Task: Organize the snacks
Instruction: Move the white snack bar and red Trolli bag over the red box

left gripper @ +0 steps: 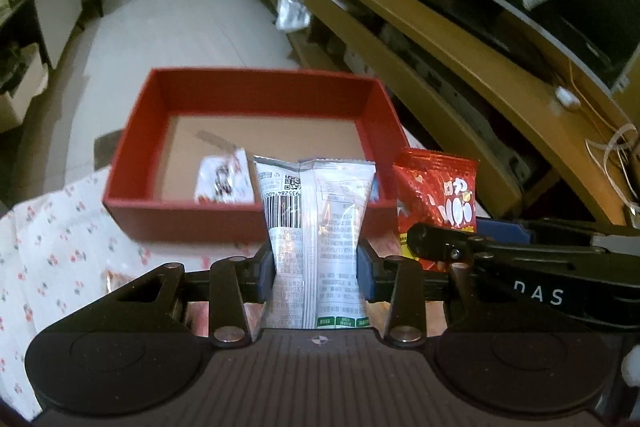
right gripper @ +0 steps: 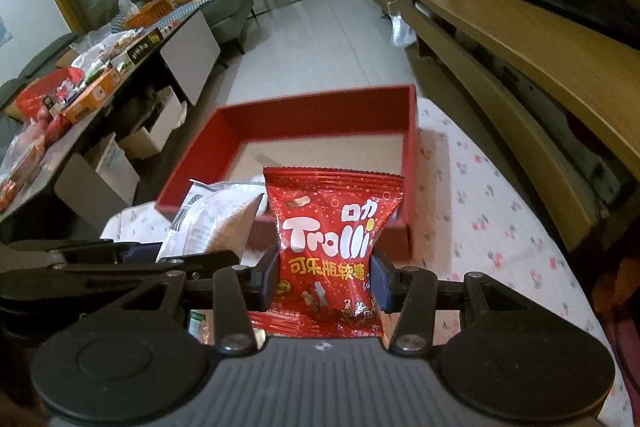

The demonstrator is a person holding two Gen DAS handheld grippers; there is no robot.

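Observation:
My left gripper (left gripper: pixel 318 269) is shut on a white snack packet (left gripper: pixel 316 211) with a barcode, held upright just in front of the red box (left gripper: pixel 256 87). A small white packet (left gripper: pixel 224 181) lies inside the box near its front wall. My right gripper (right gripper: pixel 324 277) is shut on a red Trolli gummy bag (right gripper: pixel 332 227), also held in front of the red box (right gripper: pixel 316 107). Each view shows the other hand's load: the red bag (left gripper: pixel 438 187) at right in the left wrist view, the white packet (right gripper: pixel 208 219) at left in the right wrist view.
The box stands on a white cloth with small red flowers (right gripper: pixel 500 227). A long wooden TV stand (right gripper: pixel 520 67) runs along the right. At left a low table (right gripper: pixel 100 79) carries many snacks. Pale floor tiles (left gripper: pixel 180 7) lie beyond the box.

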